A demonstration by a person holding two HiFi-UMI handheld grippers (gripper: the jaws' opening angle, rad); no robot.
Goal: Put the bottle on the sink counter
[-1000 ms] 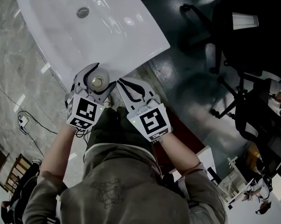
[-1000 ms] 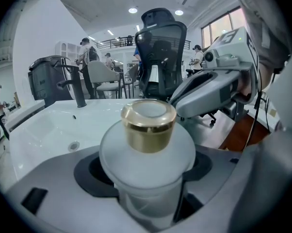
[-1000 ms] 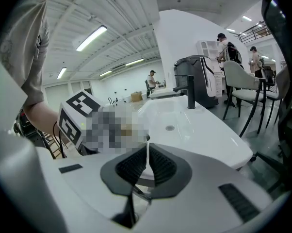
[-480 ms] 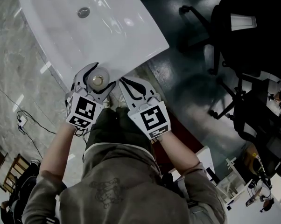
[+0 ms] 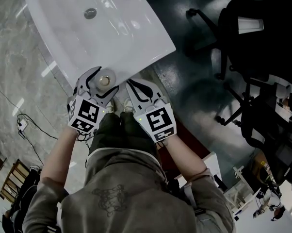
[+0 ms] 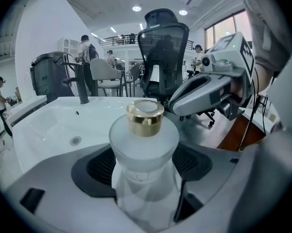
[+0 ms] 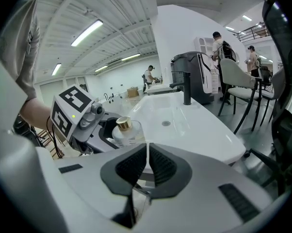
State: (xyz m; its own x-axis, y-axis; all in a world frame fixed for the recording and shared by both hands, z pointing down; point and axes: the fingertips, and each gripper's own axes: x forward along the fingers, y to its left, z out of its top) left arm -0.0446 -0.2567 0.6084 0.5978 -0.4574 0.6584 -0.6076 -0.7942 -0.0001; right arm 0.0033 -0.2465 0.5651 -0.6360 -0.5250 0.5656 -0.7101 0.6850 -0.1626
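Dark floor, a white sink worktop [image 5: 136,42] lay below, an office chair [image 5: 252,28] well to the right | left gripper [image 5: 104,81] jaws clasped the frosted bottle [image 6: 145,149] by its body, upright at the worktop's near edge, likely so it could land standing | right gripper [image 7: 147,155] jaws were pressed together, empty, just beside, seemingly held clear.

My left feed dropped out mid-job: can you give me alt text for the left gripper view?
The left gripper is shut on a frosted white bottle with a gold cap, upright between its fingers. Beyond it lies a white sink with a dark faucet; the right gripper hovers at the right.
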